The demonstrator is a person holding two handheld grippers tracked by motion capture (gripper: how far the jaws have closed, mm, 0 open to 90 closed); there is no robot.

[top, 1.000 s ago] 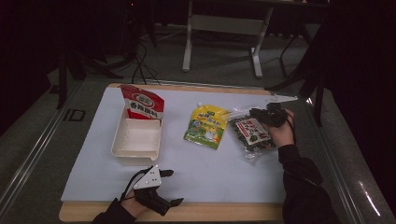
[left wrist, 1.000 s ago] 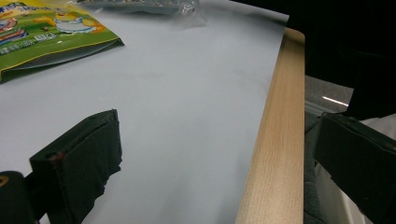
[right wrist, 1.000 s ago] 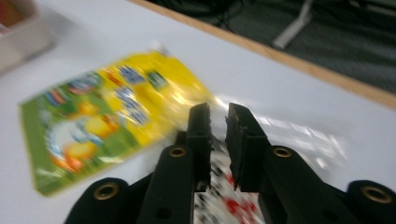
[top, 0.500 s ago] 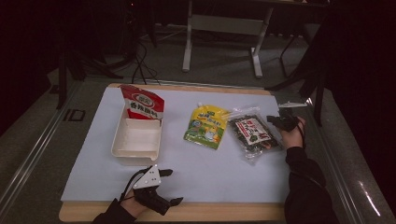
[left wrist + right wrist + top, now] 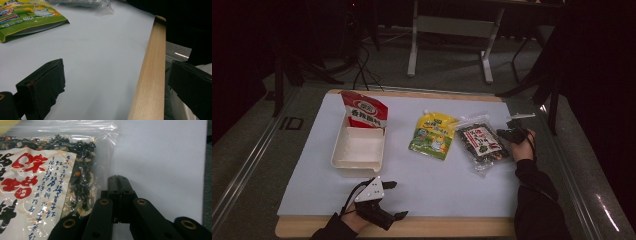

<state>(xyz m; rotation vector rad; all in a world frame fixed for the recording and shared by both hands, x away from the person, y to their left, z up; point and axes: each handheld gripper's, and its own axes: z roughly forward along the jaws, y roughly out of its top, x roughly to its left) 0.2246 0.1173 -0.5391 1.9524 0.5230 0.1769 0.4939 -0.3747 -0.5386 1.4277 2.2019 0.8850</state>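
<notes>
White-covered worktop: right gripper clenched empty beside seaweed bag at three o'clock; left gripper released, idle. Probably pre-grasp; needs reopening, re-aiming.

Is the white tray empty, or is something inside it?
Empty. In the high view the white tray shows a bare floor; the red packet stands at its far end, whether inside or behind I cannot tell.
</notes>
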